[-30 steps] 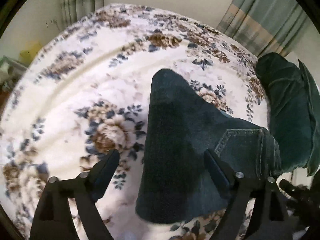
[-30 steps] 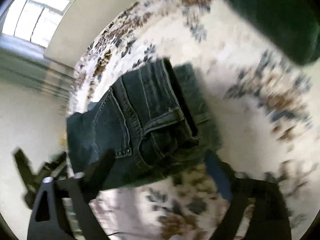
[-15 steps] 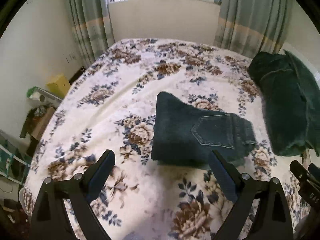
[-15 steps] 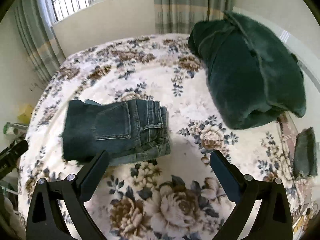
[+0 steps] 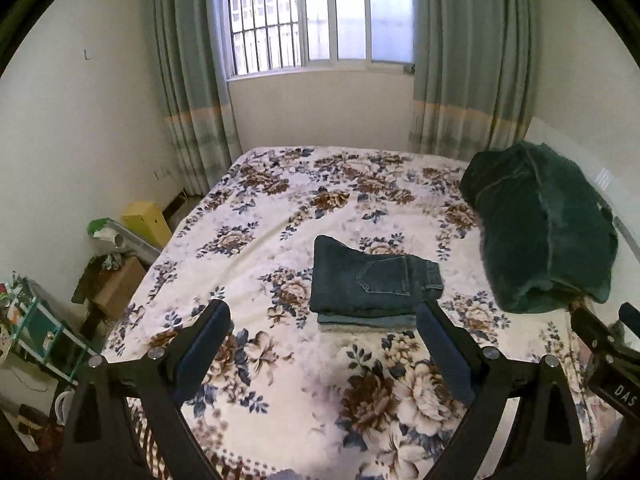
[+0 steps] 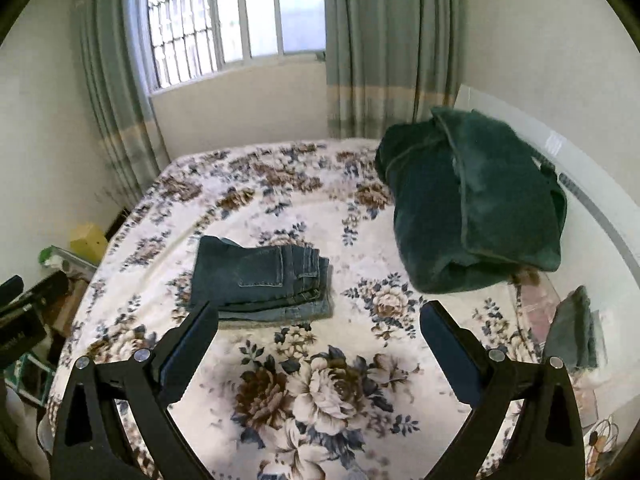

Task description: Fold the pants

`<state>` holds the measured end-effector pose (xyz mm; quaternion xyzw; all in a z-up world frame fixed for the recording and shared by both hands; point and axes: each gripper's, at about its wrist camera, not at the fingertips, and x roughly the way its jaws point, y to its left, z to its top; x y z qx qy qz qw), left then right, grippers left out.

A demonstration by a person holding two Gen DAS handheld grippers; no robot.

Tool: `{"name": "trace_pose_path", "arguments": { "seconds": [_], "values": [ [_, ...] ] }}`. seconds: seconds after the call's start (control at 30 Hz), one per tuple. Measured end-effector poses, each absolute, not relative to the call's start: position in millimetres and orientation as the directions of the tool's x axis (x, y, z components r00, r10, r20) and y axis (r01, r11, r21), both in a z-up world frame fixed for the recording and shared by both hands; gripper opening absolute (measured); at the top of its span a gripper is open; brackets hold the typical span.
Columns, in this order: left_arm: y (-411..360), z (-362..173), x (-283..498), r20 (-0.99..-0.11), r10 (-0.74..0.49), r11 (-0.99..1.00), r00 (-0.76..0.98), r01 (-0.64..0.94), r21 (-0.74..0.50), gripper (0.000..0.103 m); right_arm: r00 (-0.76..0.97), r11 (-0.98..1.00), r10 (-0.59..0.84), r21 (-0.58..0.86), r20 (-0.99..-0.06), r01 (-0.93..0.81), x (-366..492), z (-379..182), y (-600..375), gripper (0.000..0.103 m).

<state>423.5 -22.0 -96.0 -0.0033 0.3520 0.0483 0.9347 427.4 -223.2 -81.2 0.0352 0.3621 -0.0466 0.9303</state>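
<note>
Dark blue jeans (image 5: pixel 372 284) lie folded in a compact rectangle on the floral bedspread (image 5: pixel 280 208), back pocket on top, waistband to the right. They also show in the right wrist view (image 6: pixel 260 276). My left gripper (image 5: pixel 324 320) is open and empty, held above the near part of the bed, short of the jeans. My right gripper (image 6: pixel 320 324) is open and empty, held back likewise, to the right of the left one. Part of the right gripper shows in the left wrist view (image 5: pixel 608 352).
A bulky dark green blanket (image 5: pixel 536 224) lies at the bed's right side, also in the right wrist view (image 6: pixel 472 204). Boxes and clutter (image 5: pixel 116 280) stand on the floor left of the bed. A window (image 5: pixel 320 16) and curtains are at the far wall.
Both grippers have pulled back and up from the jeans, from close over them to well away. The folded jeans stay on the bed.
</note>
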Motion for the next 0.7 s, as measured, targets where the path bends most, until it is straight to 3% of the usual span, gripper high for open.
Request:
{"name": "trace_pose_path", "arguments": {
  "seconds": [0.37, 0.7],
  "values": [
    [-28, -48, 332, -0.635, 0.086, 0.994, 0.768, -0.108, 0.004, 0.095, 0.783, 0.999, -0.033, -0.003, -0.621, 0.039, 305, 1, -219, 0.102],
    [-22, -26, 291, -0.628, 0.06, 0.996, 0.776, -0.084, -0.008, 0.097, 0.808, 1.0, -0.003, 0.011, -0.59, 0.011, 247, 45, -201, 0.103]
  ]
}}
